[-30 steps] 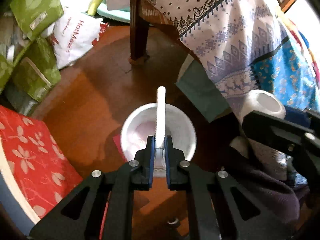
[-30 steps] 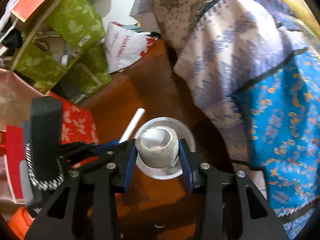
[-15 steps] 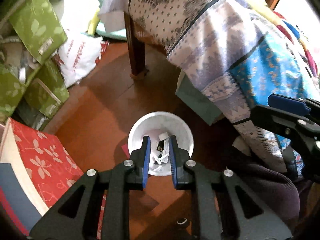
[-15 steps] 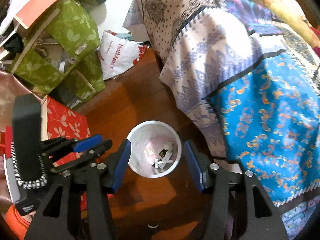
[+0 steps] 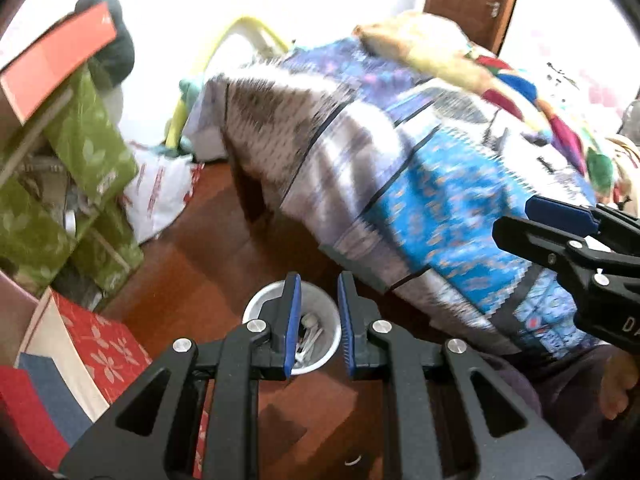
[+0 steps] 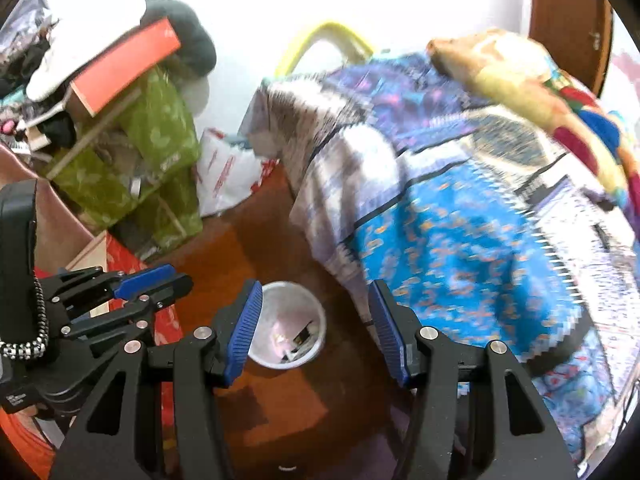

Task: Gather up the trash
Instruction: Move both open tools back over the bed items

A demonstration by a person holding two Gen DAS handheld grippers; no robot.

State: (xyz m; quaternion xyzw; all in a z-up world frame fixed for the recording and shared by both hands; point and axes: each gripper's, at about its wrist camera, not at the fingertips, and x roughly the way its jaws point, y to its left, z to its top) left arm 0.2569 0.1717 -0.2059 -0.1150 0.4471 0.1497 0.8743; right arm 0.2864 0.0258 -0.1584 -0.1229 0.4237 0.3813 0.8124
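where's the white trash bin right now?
The white trash bin stands on the wooden floor, seen between the open left claw fingers. The draped patterned blanket is to its right, the red floral box to its left.

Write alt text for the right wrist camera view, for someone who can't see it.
The open right gripper hovers empty above a small white round trash bin holding scraps on a reddish wooden floor. The left gripper sits at left, with a blue patterned bedspread at right and green leaf-print bags behind.

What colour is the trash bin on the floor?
White; the bin shows best in the right wrist view.
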